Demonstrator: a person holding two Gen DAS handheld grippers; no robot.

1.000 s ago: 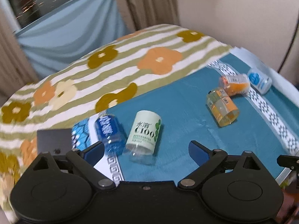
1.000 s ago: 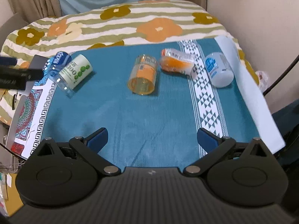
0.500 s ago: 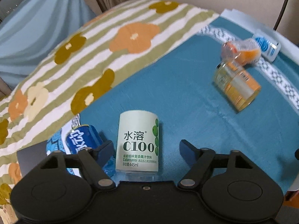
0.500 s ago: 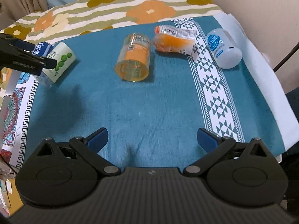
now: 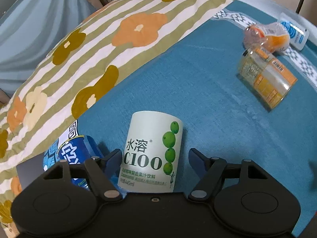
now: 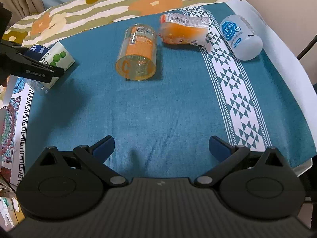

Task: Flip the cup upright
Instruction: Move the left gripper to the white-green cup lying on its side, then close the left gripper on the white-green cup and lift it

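Left wrist view: left tongs [image 5: 154,158] spread wide around the green-label cup [image 5: 151,152], which lies on its side on the blue cloth [image 5: 198,99], just beside a blue bottle [image 5: 73,154]. Right tongs [image 6: 161,145] wide and empty over the cloth, well apart from the orange cup [image 6: 138,53].

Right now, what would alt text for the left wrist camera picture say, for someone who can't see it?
The open left gripper has its blue-tipped fingers either side of a pale green C100 cup lying on its side on a teal cloth. A blue cup lies just left of it; an orange-labelled clear cup and two more containers lie far right, with a flowered striped cover behind.
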